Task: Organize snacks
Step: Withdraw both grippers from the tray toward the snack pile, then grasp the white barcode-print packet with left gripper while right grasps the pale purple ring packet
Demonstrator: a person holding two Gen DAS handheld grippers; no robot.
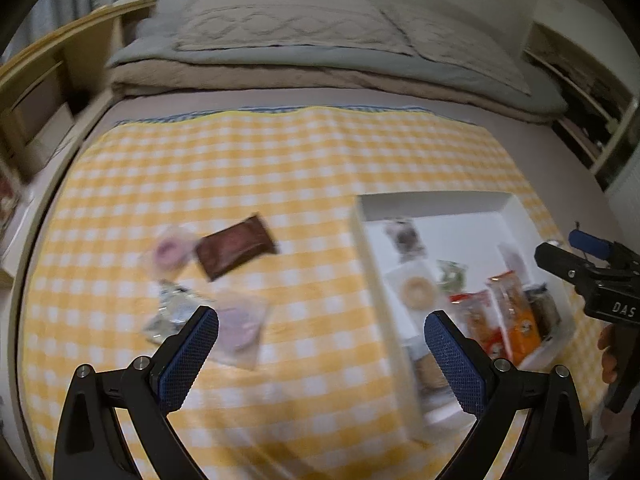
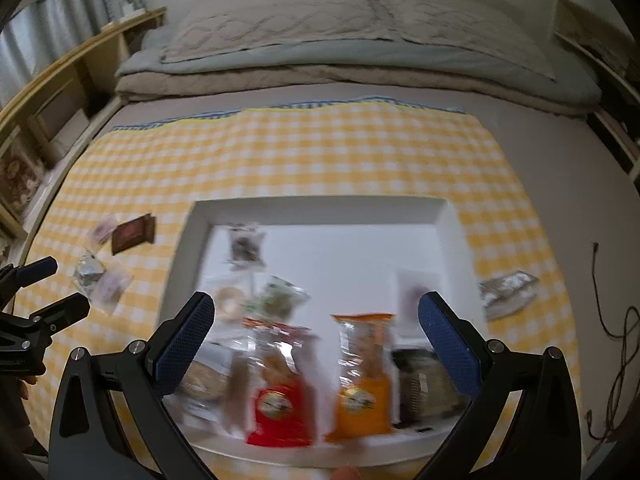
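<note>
2 grippers hang spread and empty over the bed: the left gripper (image 1: 320, 344) near 4 loose snacks, among them a brown packet (image 1: 236, 248), on the checked cloth (image 1: 280, 160); the right gripper (image 2: 316, 336) above the white box (image 2: 320, 206) holding sorted packs. Likely mid-collection; next, lower the left gripper onto a packet and carry it boxward

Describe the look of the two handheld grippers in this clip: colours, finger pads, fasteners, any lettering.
Both the left gripper and right gripper have black angular frames, silver round bolts and textured blue finger pads. White "DAS" lettering marks the right one's body.
</note>
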